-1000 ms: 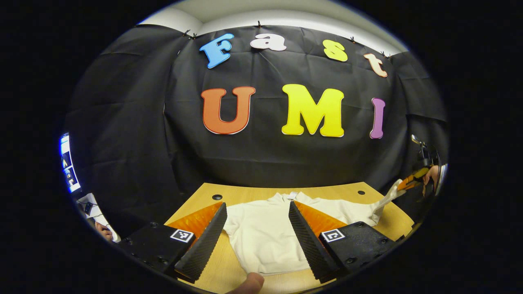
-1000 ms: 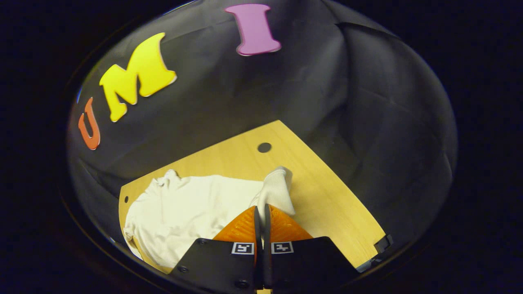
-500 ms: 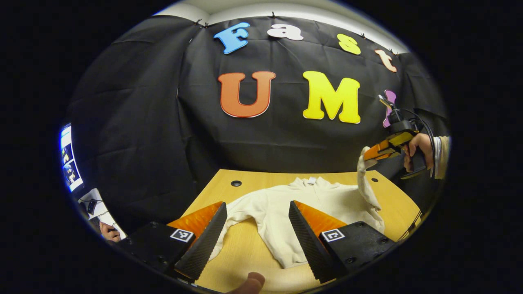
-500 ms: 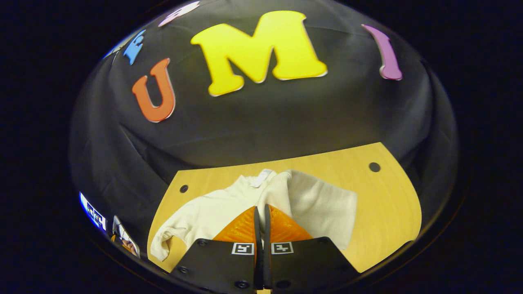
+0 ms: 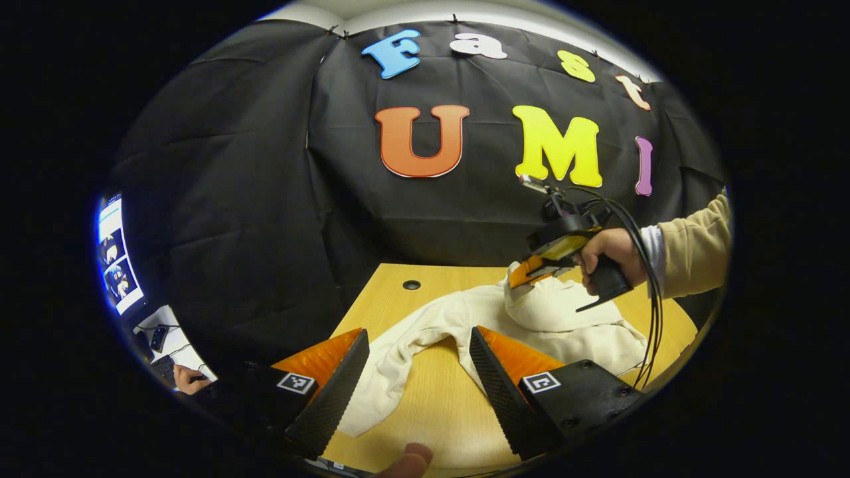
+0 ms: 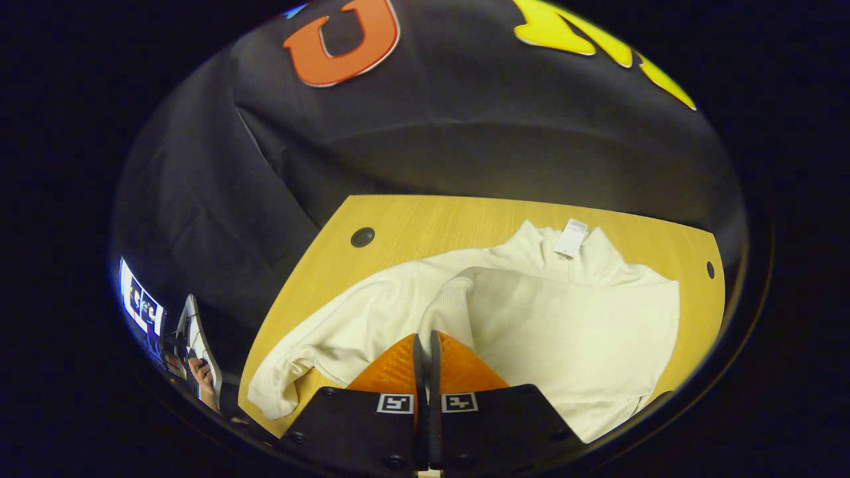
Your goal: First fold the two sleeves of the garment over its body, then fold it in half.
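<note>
the garment [image 6: 571,332] runs off the right gripper view's lower edge, its hem hidden behind the right gripper [image 6: 425,345].

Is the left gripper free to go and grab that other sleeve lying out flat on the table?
Probably yes. The left gripper is open and holds nothing, and the flat sleeve lies on the table just ahead between its fingers, with nothing on top. The right gripper is busy farther off, shut on the other sleeve's cuff.

beige sleeve [image 5: 694,245], white cuff [image 5: 653,249], black cables [image 5: 647,292]
</note>
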### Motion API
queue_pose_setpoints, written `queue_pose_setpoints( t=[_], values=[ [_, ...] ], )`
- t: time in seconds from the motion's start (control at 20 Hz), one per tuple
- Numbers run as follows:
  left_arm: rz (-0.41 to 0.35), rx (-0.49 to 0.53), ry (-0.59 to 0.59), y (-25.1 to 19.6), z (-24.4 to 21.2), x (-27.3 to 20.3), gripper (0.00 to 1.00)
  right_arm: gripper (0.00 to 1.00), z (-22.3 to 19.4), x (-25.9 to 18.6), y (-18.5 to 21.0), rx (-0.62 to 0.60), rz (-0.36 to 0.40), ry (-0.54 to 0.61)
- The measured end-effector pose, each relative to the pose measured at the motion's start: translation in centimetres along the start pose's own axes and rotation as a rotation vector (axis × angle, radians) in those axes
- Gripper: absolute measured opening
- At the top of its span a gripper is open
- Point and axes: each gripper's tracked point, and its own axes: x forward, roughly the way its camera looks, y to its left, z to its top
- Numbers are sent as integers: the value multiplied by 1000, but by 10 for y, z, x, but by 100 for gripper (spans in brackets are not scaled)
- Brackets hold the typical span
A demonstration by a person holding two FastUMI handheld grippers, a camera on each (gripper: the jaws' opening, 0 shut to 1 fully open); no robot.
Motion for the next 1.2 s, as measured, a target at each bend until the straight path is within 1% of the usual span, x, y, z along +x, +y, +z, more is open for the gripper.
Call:
queue_pose_setpoints(
  t=[0.05,0.15,0.2,0.25,0.45,0.55,0.6,0.65,0.7,0.75,0.8,0.85,0.9,0.95,1.0,1.05,1.1,1.15,1.2],
  values=[
    [8,-7,6,4,-3,1,98,1,-7,14,6,-34,-9,23],
    [33,-25,31,13,-12,1,97,1,-17,37,9,-88,-57,50],
    [48,-33,45,17,-17,0,98,3,-18,44,8,-95,-74,52],
    [62,-42,54,22,-22,0,98,1,-17,51,10,-80,-84,54],
    [85,-51,72,26,-32,-5,98,2,-23,58,8,-37,-78,74],
    [106,-38,74,28,-36,-7,98,7,-23,54,15,-21,-36,76],
    [107,-40,79,27,-37,-9,98,16,-25,50,16,-19,-22,83],
    [103,-45,82,23,-40,-12,98,20,-28,44,18,-27,-8,90],
    [104,-41,87,20,-44,-14,98,18,-28,39,21,-33,9,88],
    [110,-34,93,19,-47,-14,98,26,-29,31,26,-32,40,82],
    [117,-29,98,17,-49,-15,97,31,-31,25,29,-37,64,82],
    [128,-27,101,17,-50,-16,98,39,-32,11,28,-53,78,77],
    [134,-29,105,15,-51,-16,98,36,-30,-1,29,-66,97,64],
    [145,-34,110,13,-53,-18,98,47,-31,-16,28,-82,115,53],
    [159,-35,112,14,-54,-19,98,61,-29,-30,25,-97,130,39],
    [186,-37,111,16,-55,-19,98,70,-32,-46,20,-109,148,28],
    [235,-58,128,23,-60,-19,97,83,-36,-64,14,-108,165,19],
    [271,-96,155,26,-68,-19,97,84,-42,-80,9,-85,189,11],
    [295,-142,175,28,-72,-18,98,88,-50,-95,0,-65,206,11]
  ],
)
